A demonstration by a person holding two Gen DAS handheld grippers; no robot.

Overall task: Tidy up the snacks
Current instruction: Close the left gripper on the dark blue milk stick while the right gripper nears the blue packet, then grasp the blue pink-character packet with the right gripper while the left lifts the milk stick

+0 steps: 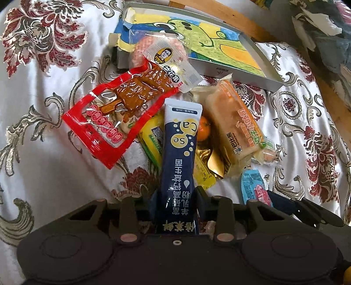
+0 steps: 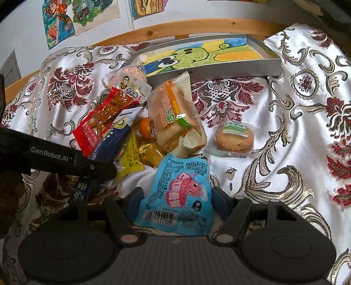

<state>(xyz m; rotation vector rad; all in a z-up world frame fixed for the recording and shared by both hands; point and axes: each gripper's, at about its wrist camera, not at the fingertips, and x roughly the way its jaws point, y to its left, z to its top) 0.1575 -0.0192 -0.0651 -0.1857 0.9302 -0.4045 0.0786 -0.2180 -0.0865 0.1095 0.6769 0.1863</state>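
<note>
On a bed spread with a glossy white cloth (image 2: 274,122) patterned in dark red flowers and silver scrolls, a heap of packaged snacks lies in front of a shallow grey box (image 2: 258,65) lined with a crayon drawing of a green creature. A wooden bed rail (image 2: 197,27) runs behind it, and children's drawings (image 2: 72,17) hang on the pale wall above.

The left gripper (image 1: 176,197) is closed on a navy and white powder stick sachet (image 1: 179,153), marked with yellow bubbles reading Ca and Se, which stands up over the pile. The right gripper (image 2: 176,197) pinches a light blue snack packet (image 2: 179,193) with a pink cartoon and a barcode, held just ahead of the heap.

In the pile, a red-edged clear pouch of brown dried tofu (image 1: 122,98) overlaps a clear sausage packet (image 1: 166,57) that leans on the box's corner. A wrapped sandwich cake (image 2: 173,114) rests beside a small orange (image 2: 145,128) and yellow packets (image 2: 129,160). A wrapped round biscuit (image 2: 234,138) lies apart to the right.
</note>
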